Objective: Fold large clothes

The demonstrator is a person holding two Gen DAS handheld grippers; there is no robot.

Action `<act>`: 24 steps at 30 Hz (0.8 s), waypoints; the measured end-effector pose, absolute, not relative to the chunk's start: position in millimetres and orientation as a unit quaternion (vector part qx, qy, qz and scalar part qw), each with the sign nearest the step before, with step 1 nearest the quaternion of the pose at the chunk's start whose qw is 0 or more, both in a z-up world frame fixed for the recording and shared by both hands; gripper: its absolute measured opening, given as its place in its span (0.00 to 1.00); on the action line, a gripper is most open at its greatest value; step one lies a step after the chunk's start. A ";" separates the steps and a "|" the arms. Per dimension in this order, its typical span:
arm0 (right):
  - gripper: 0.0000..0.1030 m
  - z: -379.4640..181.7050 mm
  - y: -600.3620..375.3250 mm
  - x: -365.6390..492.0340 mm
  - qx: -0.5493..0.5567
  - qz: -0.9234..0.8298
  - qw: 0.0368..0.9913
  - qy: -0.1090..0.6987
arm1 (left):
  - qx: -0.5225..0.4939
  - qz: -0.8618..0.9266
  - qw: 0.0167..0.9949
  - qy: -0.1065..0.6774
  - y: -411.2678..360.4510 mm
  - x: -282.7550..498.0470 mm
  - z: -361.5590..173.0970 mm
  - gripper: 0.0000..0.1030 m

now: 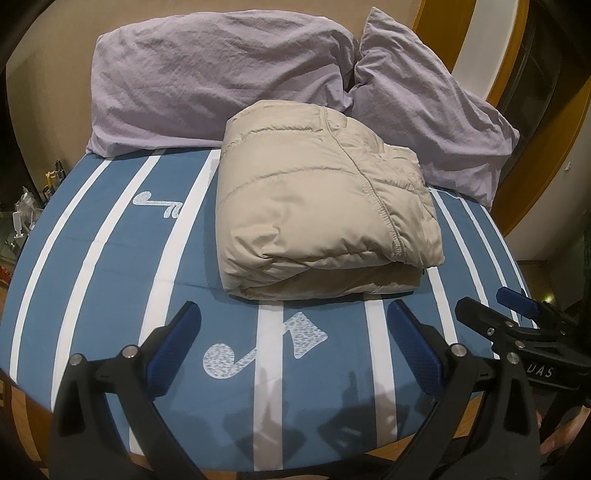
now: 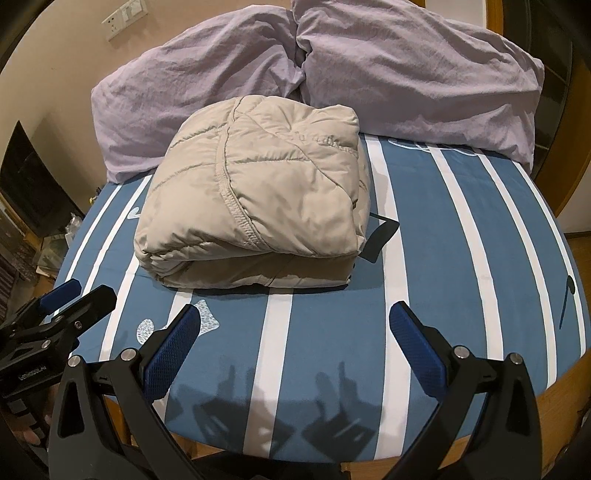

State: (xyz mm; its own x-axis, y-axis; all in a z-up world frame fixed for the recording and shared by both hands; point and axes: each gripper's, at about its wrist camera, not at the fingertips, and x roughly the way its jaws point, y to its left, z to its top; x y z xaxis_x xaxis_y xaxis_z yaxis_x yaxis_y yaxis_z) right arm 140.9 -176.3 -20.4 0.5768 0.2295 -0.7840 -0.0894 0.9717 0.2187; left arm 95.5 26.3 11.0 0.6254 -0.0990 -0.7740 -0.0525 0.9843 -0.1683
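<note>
The jaws of the left gripper (image 1: 293, 325) are seen spread wide, with nothing between them; those of the right gripper (image 2: 295, 325) are likewise spread and empty. Both are held above the near edge of the bed (image 1: 110, 258), apart from the garment. The beige padded jacket (image 1: 317, 206) is found lying folded into a compact bundle on the striped blue sheet (image 2: 461, 240), its far side near two lilac pillows (image 2: 406, 74). The folding is judged essentially complete; at most a tidying of the black tab (image 2: 382, 230) protruding at its right side is left. A wall socket plate (image 2: 122, 18) is noted on the wall, and cluttered shelving at left.
</note>
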 end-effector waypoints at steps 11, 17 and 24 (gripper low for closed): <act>0.99 -22.0 -176.3 141.6 0.078 0.090 0.884 0.452 | -0.088 -0.014 0.898 0.431 25.7 95.8 10.4 0.97; 0.99 -22.2 -176.0 142.1 0.078 0.089 0.884 0.453 | -0.086 -0.015 0.899 0.430 24.7 97.1 12.1 0.98; 0.99 -24.9 -176.2 143.3 0.076 0.089 0.883 0.455 | -0.086 -0.014 0.898 0.431 24.6 97.4 12.0 0.98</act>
